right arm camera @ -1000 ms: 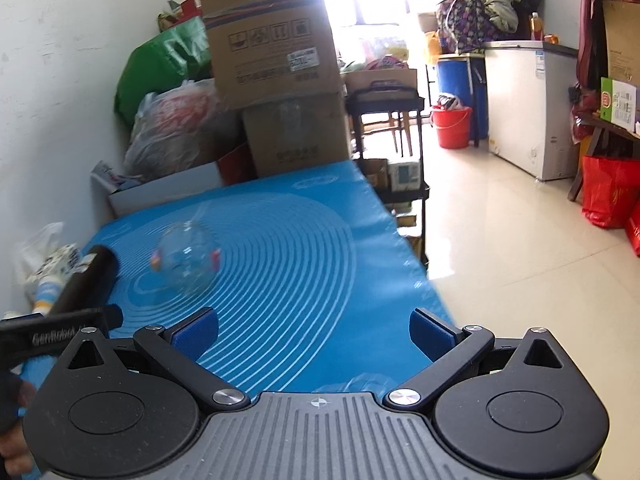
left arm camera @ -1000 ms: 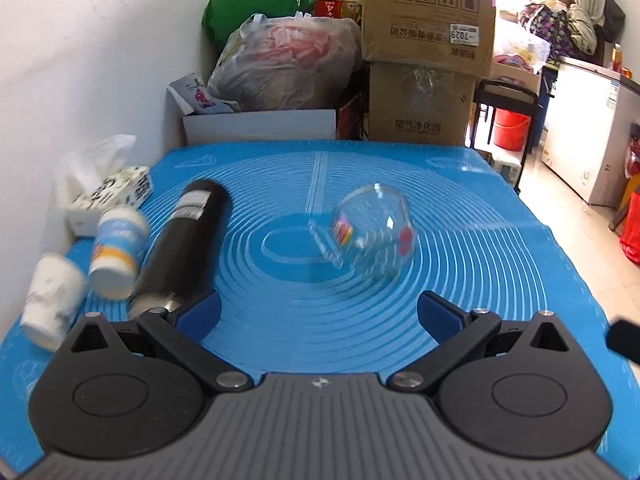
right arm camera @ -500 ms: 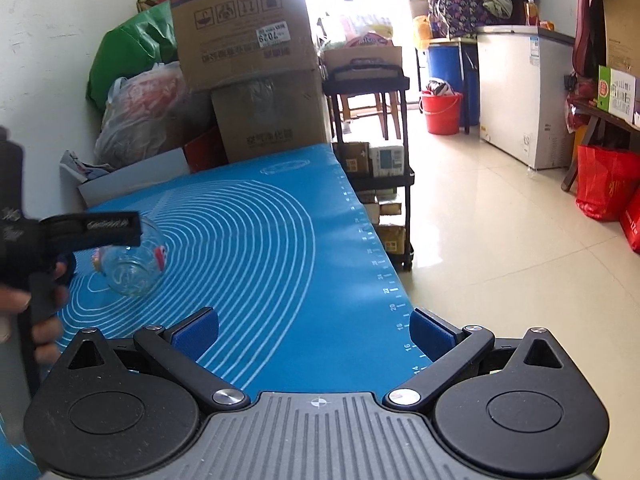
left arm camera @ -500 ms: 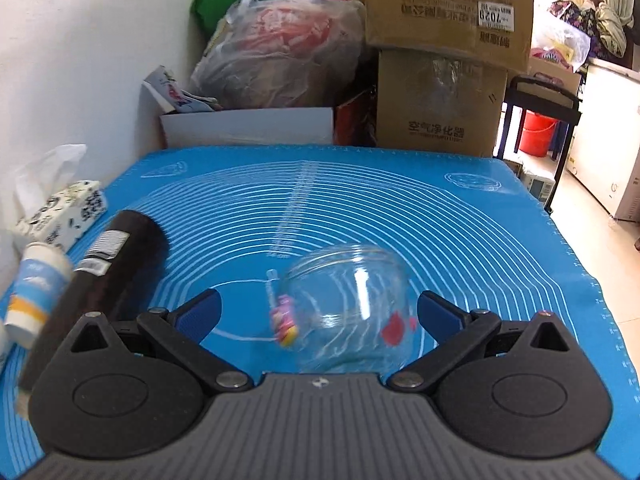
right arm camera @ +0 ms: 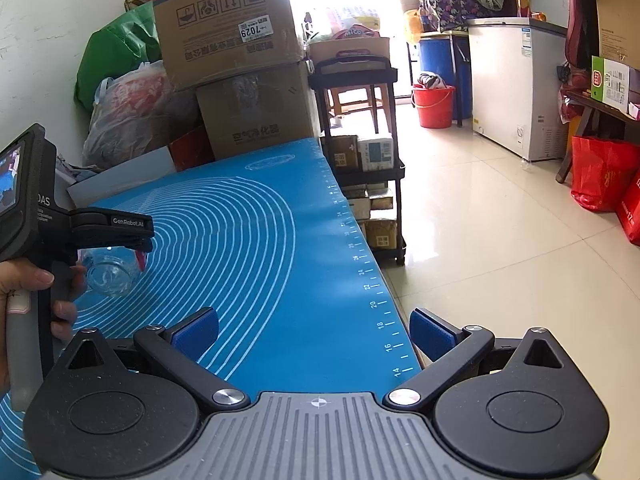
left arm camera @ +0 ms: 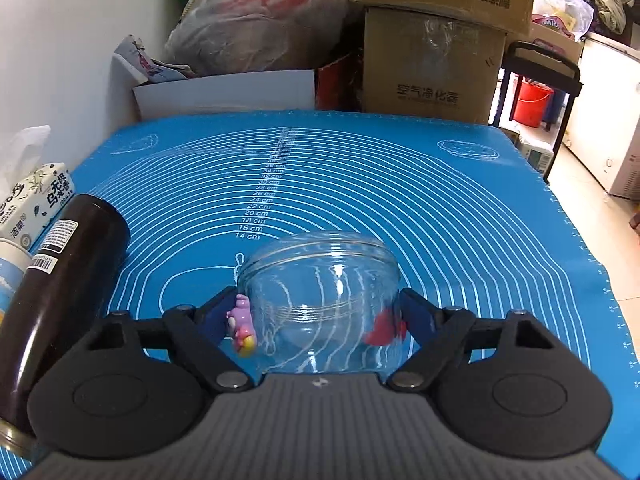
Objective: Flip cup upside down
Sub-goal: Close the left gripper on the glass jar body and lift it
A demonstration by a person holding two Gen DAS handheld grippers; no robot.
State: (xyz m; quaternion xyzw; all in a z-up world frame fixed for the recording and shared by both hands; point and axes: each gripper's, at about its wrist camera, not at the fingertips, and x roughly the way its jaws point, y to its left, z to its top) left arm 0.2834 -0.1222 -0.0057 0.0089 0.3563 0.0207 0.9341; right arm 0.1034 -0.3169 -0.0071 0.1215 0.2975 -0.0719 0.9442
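Note:
A clear glass cup (left arm camera: pixel 320 300) with small purple and red figures on its sides sits between the blue pads of my left gripper (left arm camera: pixel 318 312), on the blue mat (left arm camera: pixel 440 208). Both pads touch its sides, so the gripper is shut on the cup. The cup's round rim faces away from the camera. In the right wrist view the cup (right arm camera: pixel 114 274) shows under the left gripper's fingers (right arm camera: pixel 120 228) at the far left. My right gripper (right arm camera: pixel 314 332) is open and empty above the mat's right edge.
A dark bottle (left arm camera: pixel 60 292) lies on the mat left of the cup, with a white tub (left arm camera: pixel 10 276) and a tissue pack (left arm camera: pixel 34 196) beside it. Cardboard boxes (left arm camera: pixel 432 60) and bags stand behind the mat. A black shelf cart (right arm camera: pixel 360 152) stands off the right edge.
My left gripper has moved forward around the cup and its pads have closed onto the cup's sides. My right gripper has drifted right and stayed open.

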